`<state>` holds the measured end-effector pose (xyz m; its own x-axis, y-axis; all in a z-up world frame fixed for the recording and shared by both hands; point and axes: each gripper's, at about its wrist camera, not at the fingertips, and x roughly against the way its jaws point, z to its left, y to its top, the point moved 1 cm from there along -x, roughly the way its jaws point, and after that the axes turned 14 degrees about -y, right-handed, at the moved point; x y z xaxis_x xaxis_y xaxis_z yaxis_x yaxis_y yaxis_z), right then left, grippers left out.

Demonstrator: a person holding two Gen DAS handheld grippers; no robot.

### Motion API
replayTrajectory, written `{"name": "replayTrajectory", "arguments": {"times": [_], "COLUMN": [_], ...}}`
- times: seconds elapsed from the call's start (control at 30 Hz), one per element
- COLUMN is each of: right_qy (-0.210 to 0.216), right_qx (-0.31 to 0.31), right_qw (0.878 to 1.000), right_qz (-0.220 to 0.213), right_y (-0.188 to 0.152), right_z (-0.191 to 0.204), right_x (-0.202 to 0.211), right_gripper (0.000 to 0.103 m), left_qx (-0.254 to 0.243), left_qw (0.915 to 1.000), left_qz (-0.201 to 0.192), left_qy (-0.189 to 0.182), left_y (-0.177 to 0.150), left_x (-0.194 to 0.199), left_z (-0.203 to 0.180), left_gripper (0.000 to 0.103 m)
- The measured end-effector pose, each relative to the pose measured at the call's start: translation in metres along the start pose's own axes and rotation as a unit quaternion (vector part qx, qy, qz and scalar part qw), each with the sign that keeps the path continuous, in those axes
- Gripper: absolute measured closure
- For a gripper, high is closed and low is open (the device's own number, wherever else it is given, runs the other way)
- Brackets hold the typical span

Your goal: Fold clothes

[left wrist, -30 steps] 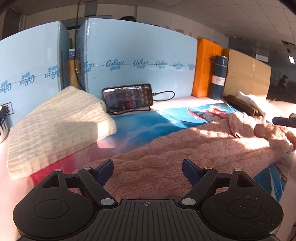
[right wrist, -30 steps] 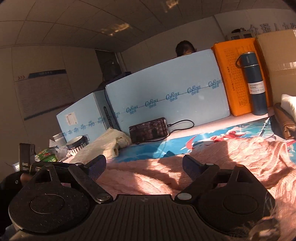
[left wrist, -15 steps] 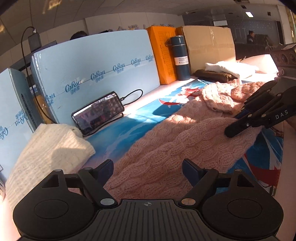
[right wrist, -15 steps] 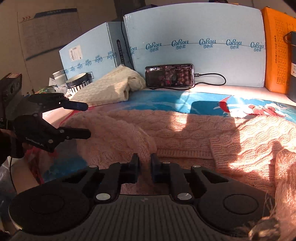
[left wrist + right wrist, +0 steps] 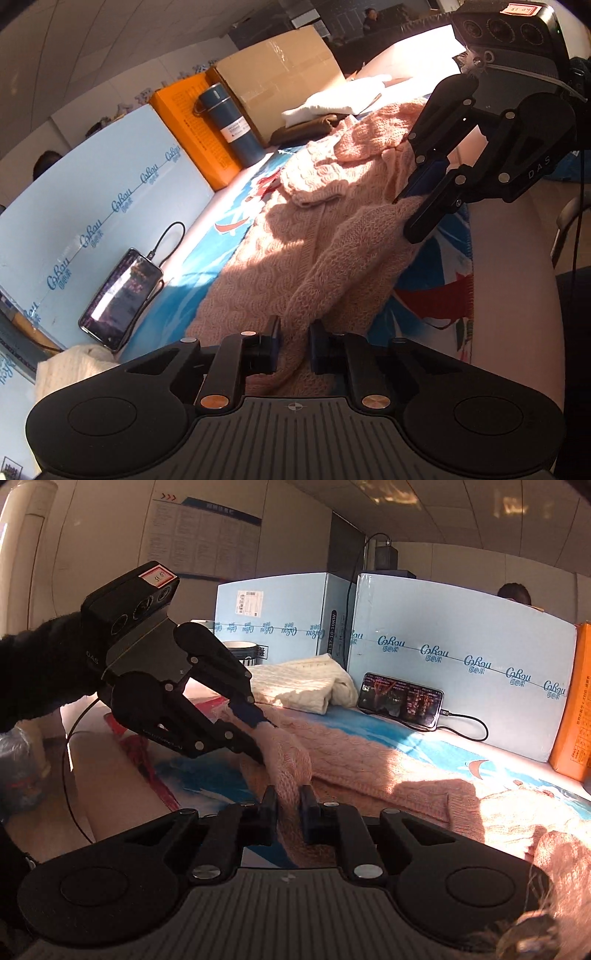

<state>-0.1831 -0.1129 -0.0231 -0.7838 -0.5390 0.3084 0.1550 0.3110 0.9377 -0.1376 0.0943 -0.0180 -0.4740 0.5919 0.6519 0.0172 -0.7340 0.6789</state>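
Note:
A pink cable-knit sweater (image 5: 314,229) lies spread over a blue printed mat (image 5: 436,266). The jaws of my left gripper (image 5: 293,343) are closing, and its pads press a fold of the sweater's near edge. My right gripper (image 5: 288,805) is shut on the same edge a short way along. Each gripper shows in the other's view: the right gripper (image 5: 404,210) at the upper right, the left gripper (image 5: 264,742) at the left, both pinching pink knit. The stretch of sweater (image 5: 388,753) between them is bunched and raised off the mat.
A folded cream knit (image 5: 295,683) and a phone (image 5: 400,699) on a cable lean by the light-blue foam boards (image 5: 92,206) at the back. An orange box (image 5: 192,125), a blue flask (image 5: 231,123), a cardboard box (image 5: 280,70) and white cloth (image 5: 340,98) stand further along.
The left jaws went from wide open to shut on the sweater's edge. The right jaws closed earlier and stay shut. Both grippers rolled and came closer together, raising the edge.

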Motion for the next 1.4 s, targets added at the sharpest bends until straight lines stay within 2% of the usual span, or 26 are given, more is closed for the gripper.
{"name": "replayTrajectory", "arguments": {"times": [0.13, 0.27, 0.3, 0.4, 0.43, 0.47, 0.5, 0.53, 0.57, 0.6, 0.67, 0.77, 0.83, 0.87, 0.9, 0.93, 1.03, 1.07, 1.17, 1.27, 1.3, 1.37, 1.4], "right_qy": [0.006, 0.027, 0.032, 0.044, 0.047, 0.049, 0.052, 0.054, 0.049, 0.042, -0.011, -0.115, -0.175, -0.198, -0.205, -0.21, -0.233, -0.241, -0.275, -0.299, -0.3, -0.299, -0.296], "right_qx": [-0.013, -0.02, -0.019, -0.024, -0.031, -0.052, -0.075, -0.098, -0.118, -0.137, -0.175, -0.236, -0.273, -0.29, -0.3, -0.308, -0.321, -0.324, -0.302, -0.268, -0.264, -0.258, -0.252], "right_qw": [1.0, 0.999, 0.999, 0.998, 0.998, 0.997, 0.996, 0.994, 0.991, 0.988, 0.982, 0.963, 0.945, 0.936, 0.931, 0.928, 0.915, 0.91, 0.897, 0.892, 0.893, 0.896, 0.899], "right_qz": [-0.002, 0.006, 0.011, 0.024, 0.023, 0.013, 0.001, -0.012, -0.03, -0.049, -0.07, -0.065, -0.048, -0.028, -0.01, 0.007, 0.076, 0.096, 0.172, 0.209, 0.209, 0.203, 0.202], "right_y": [-0.003, -0.008, -0.01, -0.013, -0.014, -0.012, -0.009, -0.007, -0.003, 0.0, 0.006, 0.012, 0.016, 0.018, 0.018, 0.019, 0.017, 0.014, -0.005, -0.019, -0.02, -0.022, -0.022], "right_z": [-0.001, 0.004, 0.006, 0.006, 0.003, -0.004, -0.013, -0.022, -0.033, -0.045, -0.075, -0.127, -0.162, -0.181, -0.198, -0.215, -0.253, -0.26, -0.272, -0.27, -0.269, -0.266, -0.264], "right_x": [0.005, 0.009, 0.009, 0.011, 0.012, 0.017, 0.022, 0.027, 0.033, 0.039, 0.043, 0.038, 0.03, 0.022, 0.012, 0.002, -0.036, -0.048, -0.085, -0.104, -0.104, -0.104, -0.103], "right_gripper": [0.091, 0.091, 0.091, 0.089, 0.082, 0.063, 0.052, 0.035, 0.03, 0.028, 0.018, 0.017, 0.017, 0.017, 0.017, 0.017, 0.017, 0.017, 0.019, 0.018, 0.018, 0.024, 0.028], "left_qx": [0.018, 0.073, 0.089, 0.132, 0.148, 0.164, 0.181, 0.2, 0.222, 0.251, 0.329, 0.434, 0.492, 0.521, 0.543, 0.56, 0.576, 0.57, 0.541, 0.495, 0.481, 0.462, 0.447], "left_qw": [0.9997, 0.9973, 0.996, 0.9907, 0.9878, 0.9831, 0.9769, 0.9684, 0.9565, 0.9417, 0.9047, 0.8562, 0.8211, 0.8038, 0.792, 0.7844, 0.7837, 0.7889, 0.8094, 0.8379, 0.8454, 0.86, 0.8699], "left_qz": [-0.01, -0.003, -0.002, -0.025, -0.044, -0.077, -0.11, -0.146, -0.186, -0.219, -0.252, -0.188, -0.143, -0.127, -0.117, -0.107, -0.077, -0.067, -0.028, 0.012, 0.018, 0.018, 0.017], "left_qy": [0.015, 0.01, 0.008, 0.017, 0.021, 0.025, 0.028, 0.031, 0.035, 0.047, 0.099, 0.207, 0.252, 0.258, 0.252, 0.245, 0.22, 0.22, 0.226, 0.23, 0.231, 0.216, 0.207], "left_y": [-0.01, -0.025, -0.029, -0.036, -0.037, -0.038, -0.038, -0.039, -0.042, -0.045, -0.051, -0.063, -0.078, -0.089, -0.099, -0.105, -0.108, -0.105, -0.099, -0.084, -0.079, -0.073, -0.07], "left_x": [0.023, 0.038, 0.041, 0.057, 0.064, 0.075, 0.085, 0.095, 0.104, 0.111, 0.115, 0.096, 0.083, 0.077, 0.073, 0.067, 0.044, 0.038, 0.017, 0.002, -0.002, -0.003, -0.004], "left_z": [-0.028, -0.049, -0.053, -0.053, -0.051, -0.045, -0.04, -0.034, -0.026, -0.016, 0.01, 0.052, 0.079, 0.094, 0.107, 0.117, 0.137, 0.138, 0.133, 0.129, 0.127, 0.125, 0.123], "left_gripper": [0.089, 0.088, 0.082, 0.08, 0.077, 0.073, 0.06, 0.042, 0.033, 0.02, 0.017, 0.017, 0.017, 0.017, 0.017, 0.017, 0.017, 0.017, 0.017, 0.018, 0.02, 0.036, 0.056]}}
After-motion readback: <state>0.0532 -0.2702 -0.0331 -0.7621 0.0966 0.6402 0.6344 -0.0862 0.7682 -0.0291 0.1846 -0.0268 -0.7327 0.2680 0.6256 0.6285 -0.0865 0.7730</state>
